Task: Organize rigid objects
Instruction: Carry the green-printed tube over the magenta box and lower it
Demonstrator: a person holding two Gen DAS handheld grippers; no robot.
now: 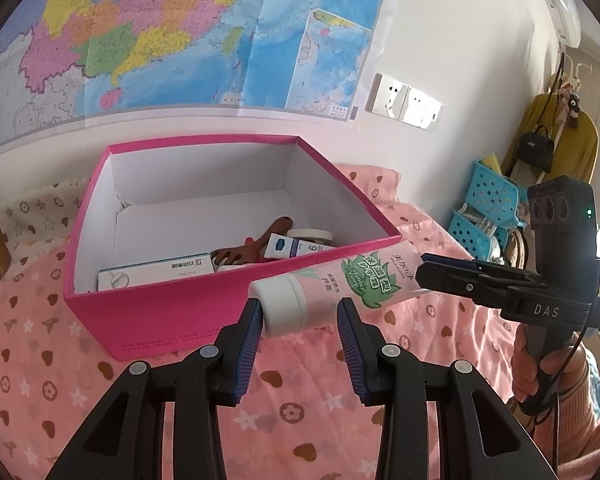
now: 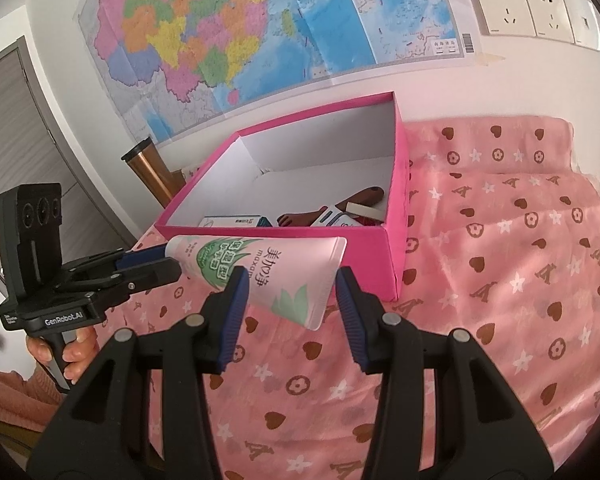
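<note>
Much inside the pink box (image 1: 180, 304) (image 2: 284, 240) is hidden from me. Its near wall cuts off the cartons (image 1: 160, 272) and a brown wooden piece (image 1: 252, 248), so I see only their upper parts. In the right wrist view, the cap of the pink tube (image 1: 340, 284) (image 2: 260, 264) disappears behind my left gripper (image 1: 300, 332) (image 2: 150, 266). In the left wrist view, the flat tail goes behind my right gripper (image 1: 432, 270) (image 2: 290, 312). I cannot tell if the tube rests on the bed cloth (image 1: 40, 340) (image 2: 500, 280) or hangs above it.

The tube lies across the front of the box, outside it, along the near wall. Its tail reaches up to the near corner of the rim. The box is open on top, and the back half of its floor is bare. It stands near the wall with the map (image 1: 140, 40). A copper tumbler (image 2: 148, 168) is behind its far side. To the right of the box, the cloth has free room.

My left fingers are spread, with the white cap (image 1: 284, 304) between them. One pad touches the cap, and the other stands apart with cloth visible in the gap, so this grip is released. My right fingers are also wide, with the tail between them. One pad covers the edge of the tail, and the other is just beside it. I cannot tell if they press on it.
</note>
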